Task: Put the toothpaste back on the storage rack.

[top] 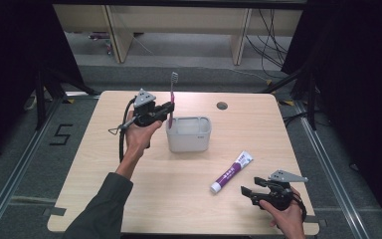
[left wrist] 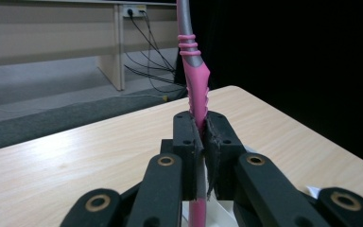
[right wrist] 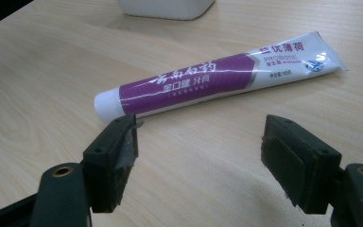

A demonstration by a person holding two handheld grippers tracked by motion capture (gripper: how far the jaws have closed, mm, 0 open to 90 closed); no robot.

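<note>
With the left gripper (top: 168,110) pinching the toothbrush (top: 172,94) upright over the bin (top: 189,133) and the right gripper (top: 251,191) spread, a tilted release risks tipping it outside.

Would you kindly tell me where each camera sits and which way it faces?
High view: above the table's near edge, looking forward and down; both forearms show.
Left gripper view: rides the left gripper, shut on the upright toothbrush.
Right gripper view: rides the open right gripper, facing the toothpaste.
Shared: high and right gripper views both show the toothpaste and the white cup.
</note>
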